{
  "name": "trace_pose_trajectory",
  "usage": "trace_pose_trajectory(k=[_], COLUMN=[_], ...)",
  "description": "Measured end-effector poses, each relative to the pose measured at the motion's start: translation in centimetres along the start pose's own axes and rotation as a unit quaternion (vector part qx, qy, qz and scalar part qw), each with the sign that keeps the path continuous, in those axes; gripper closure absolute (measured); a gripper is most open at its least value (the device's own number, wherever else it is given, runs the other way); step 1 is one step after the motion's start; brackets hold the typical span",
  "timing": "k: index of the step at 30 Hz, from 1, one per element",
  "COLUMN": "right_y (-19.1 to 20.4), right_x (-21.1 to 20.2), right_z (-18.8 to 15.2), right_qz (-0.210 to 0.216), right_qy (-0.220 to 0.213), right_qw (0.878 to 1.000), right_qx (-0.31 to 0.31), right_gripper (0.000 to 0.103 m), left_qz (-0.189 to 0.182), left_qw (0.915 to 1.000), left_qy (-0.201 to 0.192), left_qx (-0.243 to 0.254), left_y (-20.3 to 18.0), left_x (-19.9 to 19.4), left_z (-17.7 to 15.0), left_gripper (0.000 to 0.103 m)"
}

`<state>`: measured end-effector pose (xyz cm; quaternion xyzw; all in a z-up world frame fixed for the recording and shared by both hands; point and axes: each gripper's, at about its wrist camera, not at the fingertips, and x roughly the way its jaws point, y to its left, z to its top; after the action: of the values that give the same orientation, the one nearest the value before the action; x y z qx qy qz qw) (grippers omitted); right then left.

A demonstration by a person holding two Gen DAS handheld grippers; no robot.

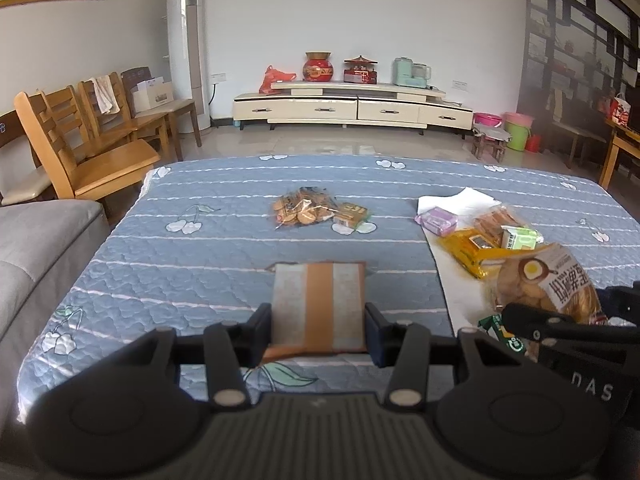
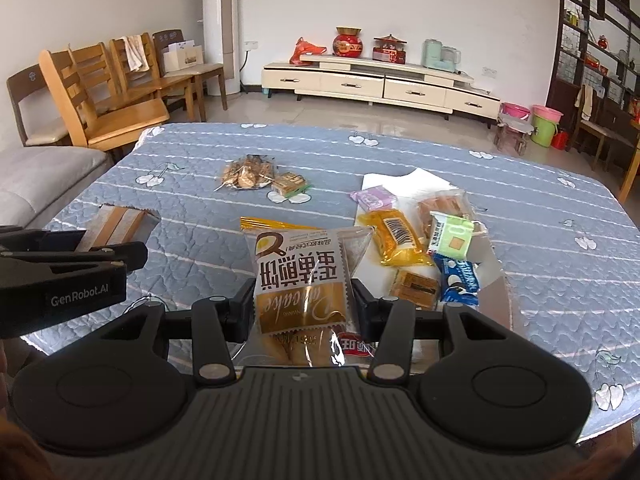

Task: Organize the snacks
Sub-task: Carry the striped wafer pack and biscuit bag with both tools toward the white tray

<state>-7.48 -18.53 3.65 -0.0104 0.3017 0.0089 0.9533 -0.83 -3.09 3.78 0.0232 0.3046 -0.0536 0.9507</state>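
While my left gripper (image 1: 319, 318) pinched a taped cardboard piece (image 1: 319, 304) above the quilted table (image 1: 180, 264), my right gripper (image 2: 304, 306) clamped the pancake packet (image 2: 303, 280), whose slick film, I judged, could slip loose onto the snack pile (image 2: 424, 248).

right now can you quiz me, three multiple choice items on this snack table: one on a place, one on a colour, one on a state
1. Where does the purple packet lie?
A. on the white sheet
B. on a chair
C. in the left gripper

2. What colour is the tablecloth?
A. red
B. blue
C. green

3. What does the right gripper hold?
A. nothing
B. a cup
C. the pancake bag

Answers: 1 A, it rests on the sheet's far corner. 2 B, blue quilting with white stripes. 3 C, the fingers press both sides of the bag.
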Motion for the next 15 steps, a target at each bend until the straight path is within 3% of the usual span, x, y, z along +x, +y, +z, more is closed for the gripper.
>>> trace_pose_trajectory(k=[15], right_y=[-1.2], right_x=[-1.1], right_z=[-0.2], right_qz=[-0.017], right_qy=[-0.011], right_qw=[1.000], right_qx=[0.014], right_gripper=[0.044], left_qz=[-0.019], left_qw=[0.9998], left_qy=[-0.002], left_qx=[0.011], left_y=[-1.9], left_x=[-0.1], left_z=[-0.1], left_gripper=[0.056])
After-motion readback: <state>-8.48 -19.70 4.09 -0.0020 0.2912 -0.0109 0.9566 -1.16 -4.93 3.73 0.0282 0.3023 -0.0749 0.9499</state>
